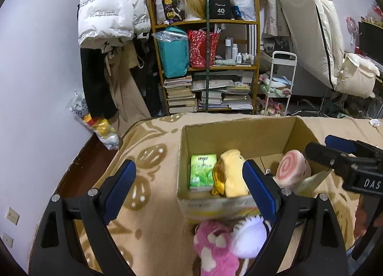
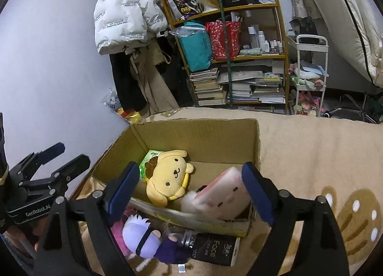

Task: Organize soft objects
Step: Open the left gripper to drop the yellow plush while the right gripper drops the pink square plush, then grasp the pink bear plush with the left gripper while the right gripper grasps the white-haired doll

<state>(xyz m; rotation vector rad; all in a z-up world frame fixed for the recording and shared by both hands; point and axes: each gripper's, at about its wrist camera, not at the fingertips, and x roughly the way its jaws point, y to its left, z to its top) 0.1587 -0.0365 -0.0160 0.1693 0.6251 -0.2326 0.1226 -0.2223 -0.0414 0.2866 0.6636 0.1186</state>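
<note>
Bedroom clutter forms the backdrop: a wooden shelf [image 1: 205, 60] stacked with books and bags, a white puffer jacket [image 1: 107, 10] hanging on the wall, and a tan patterned blanket [image 1: 153, 204] covering the bed on which the work is set.

Left gripper [image 1: 189, 192]: jaws spread wide, nothing between them, held above the near wall of the cardboard box [image 1: 239, 137]. Right gripper [image 2: 191, 194]: jaws likewise spread, hovering over the box's near right corner, directly above the pink swirl plush [image 2: 222, 199], which leans tilted against that corner. Judgement: the plush looks freshly deposited and the jaws parted to free it, though that cannot be confirmed.

Inside the box, a yellow dog plush [image 2: 170, 175] lies face up near the middle, touching a green tissue pack [image 1: 202, 171] at the far left side. Placement appears deliberate: soft goods collected in one open-topped container.

Outside, against the box's near wall, remain a pink bear plush [image 1: 213, 249] and a purple-haired doll [image 2: 143, 235], lying side by side. Judgement: these are the outstanding items.

View differences: the right wrist view alone shows a black "Face" pack [image 2: 215, 252] beside the doll and the dog's face. The left wrist view alone shows the swirl pattern and the bear in full; in the right view the bear is largely hidden behind a finger.
</note>
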